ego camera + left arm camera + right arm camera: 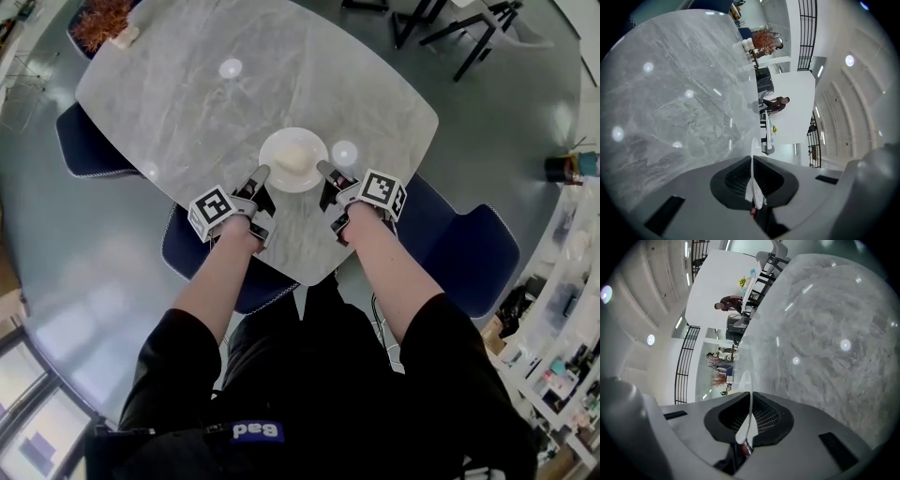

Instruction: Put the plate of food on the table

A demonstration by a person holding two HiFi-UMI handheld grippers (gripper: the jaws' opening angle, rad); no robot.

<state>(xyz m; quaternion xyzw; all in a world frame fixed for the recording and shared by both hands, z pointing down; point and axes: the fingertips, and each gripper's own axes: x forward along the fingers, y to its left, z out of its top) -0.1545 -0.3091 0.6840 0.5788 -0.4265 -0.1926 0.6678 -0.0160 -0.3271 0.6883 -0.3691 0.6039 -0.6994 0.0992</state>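
Observation:
A white plate (pixel 277 147) with a pale lump of food (pixel 292 158) is over the near part of the grey marble table (pixel 187 84). My left gripper (pixel 262 172) is shut on the plate's left rim. My right gripper (pixel 324 169) is shut on its right rim. In the left gripper view the plate (pixel 752 180) shows edge-on as a thin white blade between the dark pads (pixel 733 178) of the left gripper (pixel 753 190). The right gripper view shows the same thin rim (pixel 748 416) clamped in the right gripper (pixel 747 425). Whether the plate rests on the table, I cannot tell.
Blue chairs stand at the table's left side (pixel 86 147), under its near edge (pixel 192 248) and at its right (pixel 469 246). A dried reddish plant (pixel 101 21) sits at the far left corner. Black furniture legs (pixel 459 28) stand beyond the table.

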